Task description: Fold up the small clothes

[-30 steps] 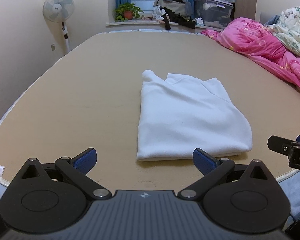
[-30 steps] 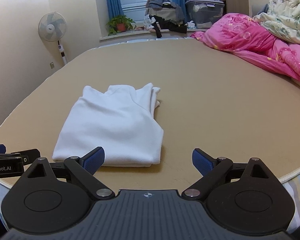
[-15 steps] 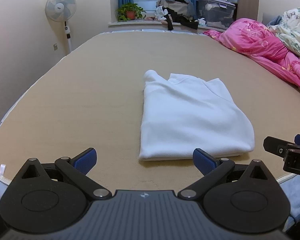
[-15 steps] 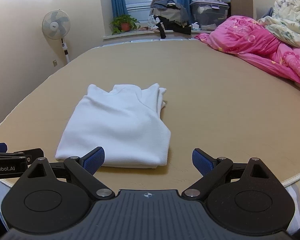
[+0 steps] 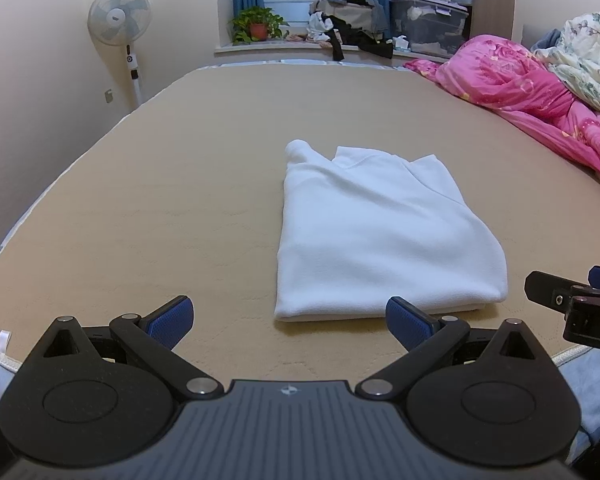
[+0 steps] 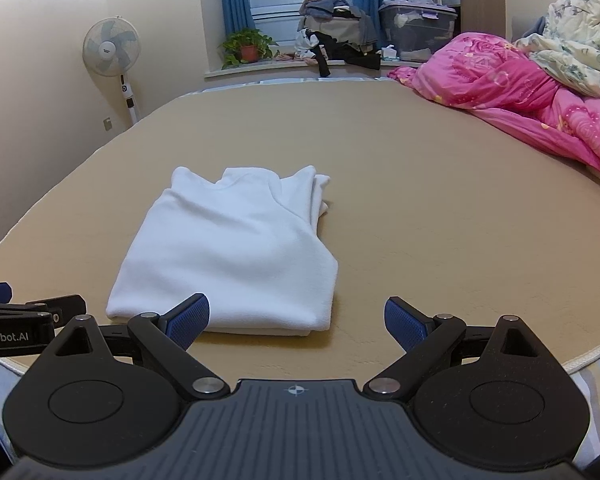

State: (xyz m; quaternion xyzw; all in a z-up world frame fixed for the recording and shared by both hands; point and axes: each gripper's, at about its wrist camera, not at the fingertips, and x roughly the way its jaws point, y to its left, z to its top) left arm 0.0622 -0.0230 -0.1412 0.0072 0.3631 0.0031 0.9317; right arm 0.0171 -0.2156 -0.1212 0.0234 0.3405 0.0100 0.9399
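A white garment (image 5: pixel 376 236) lies folded into a flat rectangle on the tan bed (image 5: pixel 180 184); it also shows in the right wrist view (image 6: pixel 232 252). My left gripper (image 5: pixel 288 318) is open and empty, just short of the garment's near edge, over its left part. My right gripper (image 6: pixel 296 318) is open and empty, at the garment's near right corner. Each gripper's side shows in the other's view: the right one (image 5: pixel 576 304) and the left one (image 6: pixel 28 320).
A pink quilt (image 5: pixel 540 100) and a floral quilt (image 5: pixel 588 56) are heaped at the bed's right side. A standing fan (image 5: pixel 120 24), a potted plant (image 5: pixel 258 26), a clothes pile (image 5: pixel 348 8) and a storage box (image 5: pixel 428 20) stand beyond the far edge.
Both grippers have drawn back and risen a little from the folded garment, which now sits slightly farther off in both views. The garment has not moved. Both stay open.
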